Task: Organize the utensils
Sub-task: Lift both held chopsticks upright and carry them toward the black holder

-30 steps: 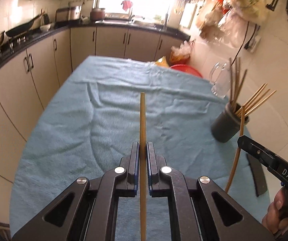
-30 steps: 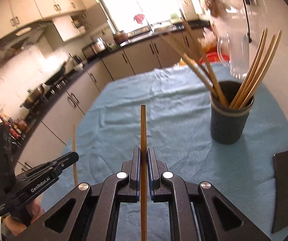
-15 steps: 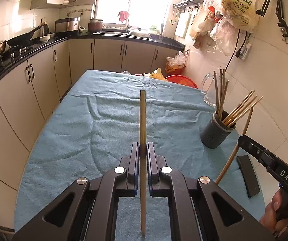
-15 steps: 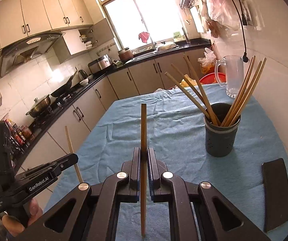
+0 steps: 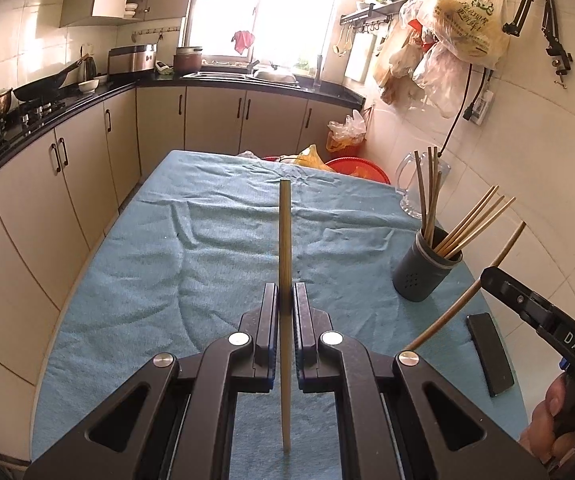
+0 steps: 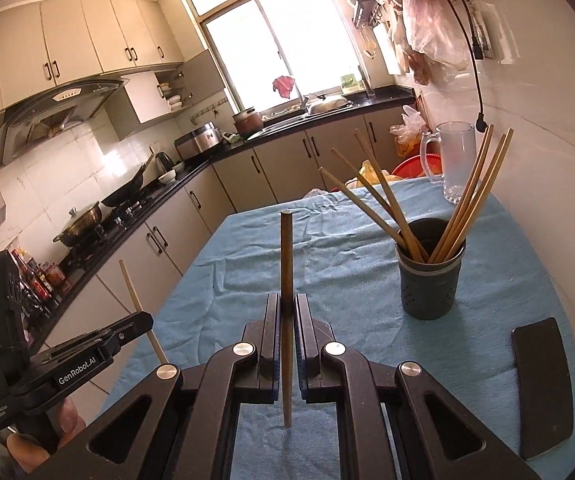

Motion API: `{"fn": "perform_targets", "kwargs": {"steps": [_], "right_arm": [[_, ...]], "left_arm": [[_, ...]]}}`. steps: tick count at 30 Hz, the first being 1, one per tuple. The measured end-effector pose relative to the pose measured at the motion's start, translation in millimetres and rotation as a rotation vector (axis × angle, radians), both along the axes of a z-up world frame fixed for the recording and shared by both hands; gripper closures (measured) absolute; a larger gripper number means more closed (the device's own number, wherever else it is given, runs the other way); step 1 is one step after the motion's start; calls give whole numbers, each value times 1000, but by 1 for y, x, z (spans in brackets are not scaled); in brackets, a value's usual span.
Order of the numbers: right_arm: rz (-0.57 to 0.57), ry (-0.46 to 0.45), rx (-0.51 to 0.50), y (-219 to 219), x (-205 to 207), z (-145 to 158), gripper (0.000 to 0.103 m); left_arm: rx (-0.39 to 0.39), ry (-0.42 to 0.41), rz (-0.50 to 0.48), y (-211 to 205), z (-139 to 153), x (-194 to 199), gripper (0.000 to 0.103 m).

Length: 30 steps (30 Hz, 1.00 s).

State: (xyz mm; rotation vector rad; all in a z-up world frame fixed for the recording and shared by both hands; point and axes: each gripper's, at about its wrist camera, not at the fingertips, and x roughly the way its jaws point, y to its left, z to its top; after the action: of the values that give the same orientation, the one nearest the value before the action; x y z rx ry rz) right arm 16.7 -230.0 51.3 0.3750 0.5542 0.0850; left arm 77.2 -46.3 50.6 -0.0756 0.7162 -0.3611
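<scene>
Chopsticks point(image 5: 284, 240) are getting put away: left gripper point(image 5: 285, 304) & right gripper point(image 6: 286, 316) each have jaws clenched tight on one stick, held above the blue cloth on the counter point(image 5: 167, 280), prob so both can drop into the grey holder point(image 6: 431, 280) w/ the others

Two held chopsticks point(image 5: 284, 240) point(image 6: 286, 256), roughly eight more in one holder point(image 6: 431, 288), one glass mug point(image 6: 453, 160), one phone point(image 6: 543, 384).
</scene>
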Motion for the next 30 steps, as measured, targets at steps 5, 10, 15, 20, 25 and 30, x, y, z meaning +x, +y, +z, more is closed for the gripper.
{"fn": "perform_targets", "kwargs": {"steps": [5, 10, 15, 20, 25, 30], "right_arm": [[-10, -11, 4, -3, -4, 3, 96], [-19, -20, 11, -9, -7, 7, 96], [-30, -28, 20, -16, -10, 9, 96], [-42, -33, 30, -24, -14, 9, 96], [-58, -45, 39, -34, -19, 12, 96], [-77, -54, 48, -44, -24, 14, 96]], "left_arm": [[4, -4, -7, -3, 3, 0, 97], [6, -9, -13, -7, 5, -1, 97], [9, -23, -23, -11, 11, -3, 97], [13, -31, -31, -16, 14, -5, 97], [19, -39, -43, -23, 17, -8, 97], [28, -50, -65, -33, 22, -11, 97]]}}
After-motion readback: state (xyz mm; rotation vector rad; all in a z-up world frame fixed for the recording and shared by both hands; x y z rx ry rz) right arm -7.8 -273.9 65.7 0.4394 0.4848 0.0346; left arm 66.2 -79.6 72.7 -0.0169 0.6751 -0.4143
